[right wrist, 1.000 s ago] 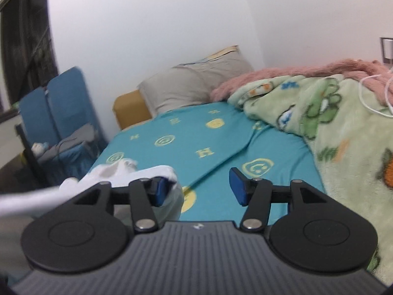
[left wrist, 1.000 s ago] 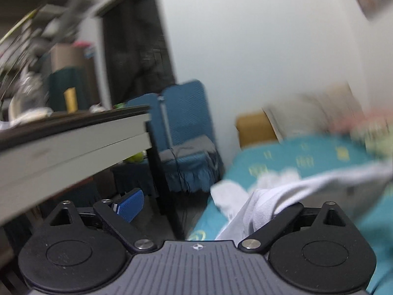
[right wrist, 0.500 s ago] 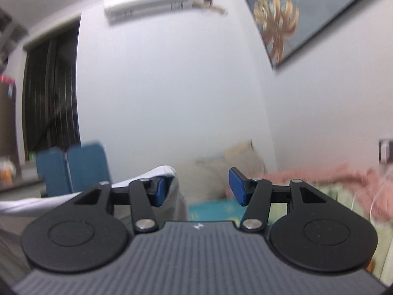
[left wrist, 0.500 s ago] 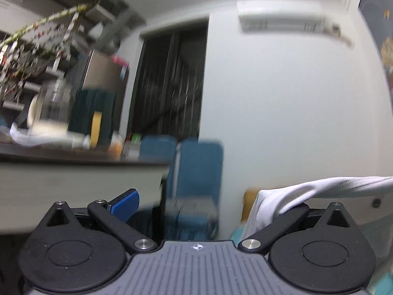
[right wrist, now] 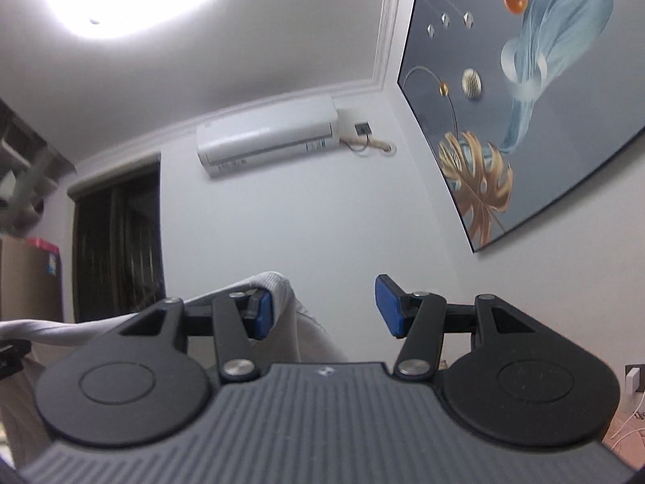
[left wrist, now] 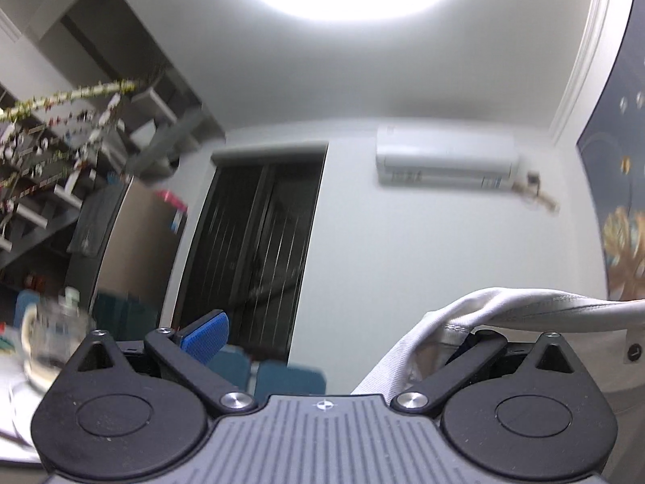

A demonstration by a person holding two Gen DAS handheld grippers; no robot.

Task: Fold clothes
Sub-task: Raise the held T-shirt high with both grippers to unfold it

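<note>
Both wrist views have tilted upward since the earlier frames; bed and bedding have dropped out of sight, ceiling light and air conditioner (left wrist: pixel 446 165) now fill the upper field.

Left gripper (left wrist: pixel 334 332): jaws stand wide apart. White garment (left wrist: pixel 516 310) is draped over its right finger, whose pad is hidden by cloth; the blue left pad (left wrist: pixel 205 332) is bare. Garment appears hooked, not pinched.

Right gripper (right wrist: pixel 324 306): jaws also apart. The same garment (right wrist: pixel 278 294) wraps its left finger and trails off toward the left edge of the view; right pad is bare.

Step in hand, as judged: garment lifted and stretched between the two grippers, ready for spreading. Next move calls for lowering it flat without cloth slipping off the open fingers.

Garment's long axis runs side to side between grippers, its body hanging below.
</note>
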